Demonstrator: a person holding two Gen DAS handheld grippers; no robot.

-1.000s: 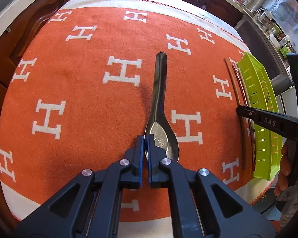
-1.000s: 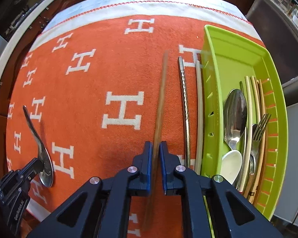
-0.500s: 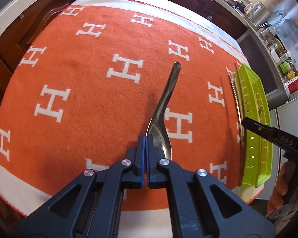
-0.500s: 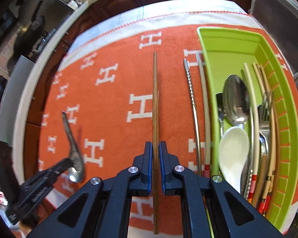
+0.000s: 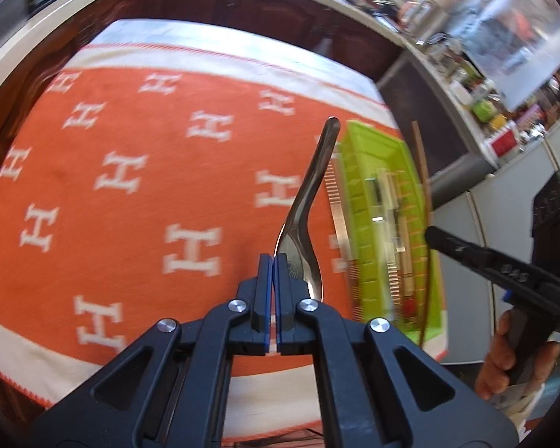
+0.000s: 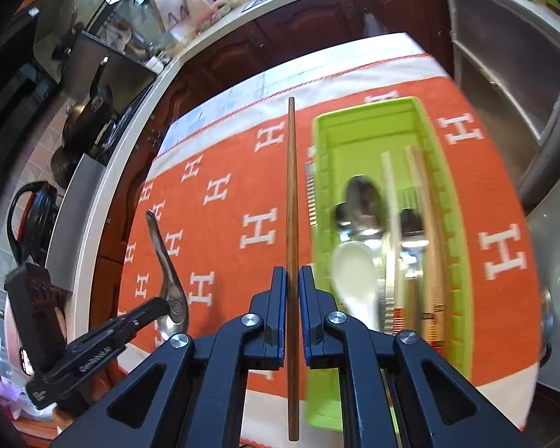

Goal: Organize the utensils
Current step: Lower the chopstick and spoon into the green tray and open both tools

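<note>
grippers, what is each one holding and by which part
Left gripper holds the bent-handled metal spoon by the edge of its bowl. Right gripper holds the long brown wooden chopstick nearer its lower end.

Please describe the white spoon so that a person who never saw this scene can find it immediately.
Find the orange cloth with white H letters, then the lime green tray lying on it. Among the cutlery inside, the white spoon lies at the near left, just below the metal spoons. It is the only white, matte utensil with a bowl; its neighbours are shiny metal or thin sticks.
</note>
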